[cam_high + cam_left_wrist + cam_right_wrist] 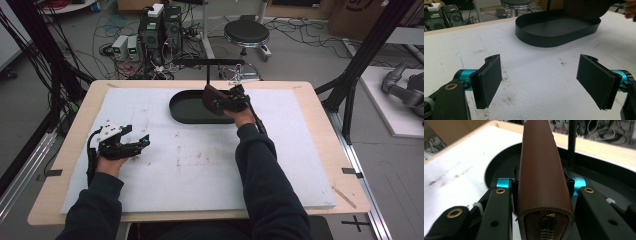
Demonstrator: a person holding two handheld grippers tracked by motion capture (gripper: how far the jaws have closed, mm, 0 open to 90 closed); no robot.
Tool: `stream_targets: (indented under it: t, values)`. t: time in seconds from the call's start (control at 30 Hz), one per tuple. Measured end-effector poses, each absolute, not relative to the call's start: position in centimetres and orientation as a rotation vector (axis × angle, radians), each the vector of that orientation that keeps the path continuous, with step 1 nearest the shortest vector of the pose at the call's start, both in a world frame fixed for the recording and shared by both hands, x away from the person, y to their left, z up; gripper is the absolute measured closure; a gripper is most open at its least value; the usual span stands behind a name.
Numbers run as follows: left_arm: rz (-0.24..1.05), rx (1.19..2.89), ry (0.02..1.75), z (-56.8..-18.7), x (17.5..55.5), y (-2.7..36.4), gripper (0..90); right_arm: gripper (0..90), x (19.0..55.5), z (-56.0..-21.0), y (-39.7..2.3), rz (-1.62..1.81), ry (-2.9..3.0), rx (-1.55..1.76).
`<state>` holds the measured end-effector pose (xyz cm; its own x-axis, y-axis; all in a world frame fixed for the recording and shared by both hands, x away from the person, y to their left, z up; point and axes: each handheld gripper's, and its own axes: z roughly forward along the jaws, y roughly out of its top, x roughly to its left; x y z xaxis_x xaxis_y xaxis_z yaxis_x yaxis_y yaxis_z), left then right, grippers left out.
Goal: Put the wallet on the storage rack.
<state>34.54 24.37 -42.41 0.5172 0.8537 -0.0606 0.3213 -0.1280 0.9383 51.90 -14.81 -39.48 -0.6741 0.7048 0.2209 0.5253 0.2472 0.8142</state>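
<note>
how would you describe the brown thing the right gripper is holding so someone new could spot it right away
Start at the white foam mat covering the wooden table, then find the black oval metal tray at its far middle. Over the tray's right end, the right gripper is shut on a brown leather pouch. It is the one brown item among black parts, with a zip showing at its near end.

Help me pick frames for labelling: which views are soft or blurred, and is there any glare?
High view: evenly lit, slightly soft, no glare on the white mat. Left gripper view: pads sharp, black tray clear, background soft. Right gripper view: brown case close and a little blurred at its near end, with a mild sheen along its top; far edge of the table hazy.
</note>
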Motion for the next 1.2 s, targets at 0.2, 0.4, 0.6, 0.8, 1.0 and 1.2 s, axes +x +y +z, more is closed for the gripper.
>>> stream_targets:
  t: [0.2, 0.4, 0.6, 0.8, 1.0, 1.2]
  values:
    - [0.624, 1.693, 1.003, -42.4, 34.5, 24.4, 20.1, 64.3, 53.8, -41.5, -12.5, 1.391, 2.345, 1.26]
    - [0.62, 1.699, 0.997, -42.4, 34.5, 24.4, 20.1, 49.0, 54.5, -42.3, -13.0, 1.289, 2.258, 1.35]
    - [0.625, 1.7, 0.994, -42.5, 34.6, 24.3, 20.1, 40.1, 54.0, -40.4, -15.8, 1.218, 2.17, 1.366]
    - [0.624, 1.702, 0.997, -42.5, 34.6, 24.3, 20.1, 40.0, 52.2, -38.2, -19.1, 1.22, 2.191, 1.309]
    - [0.625, 1.703, 1.004, -42.5, 34.6, 24.2, 20.1, 38.9, 48.1, -36.1, -22.9, 1.217, 2.231, 1.153]
    - [0.634, 1.689, 0.997, -42.5, 34.7, 24.3, 20.1, 30.6, 42.9, -35.8, -26.8, 1.215, 2.196, 1.042]
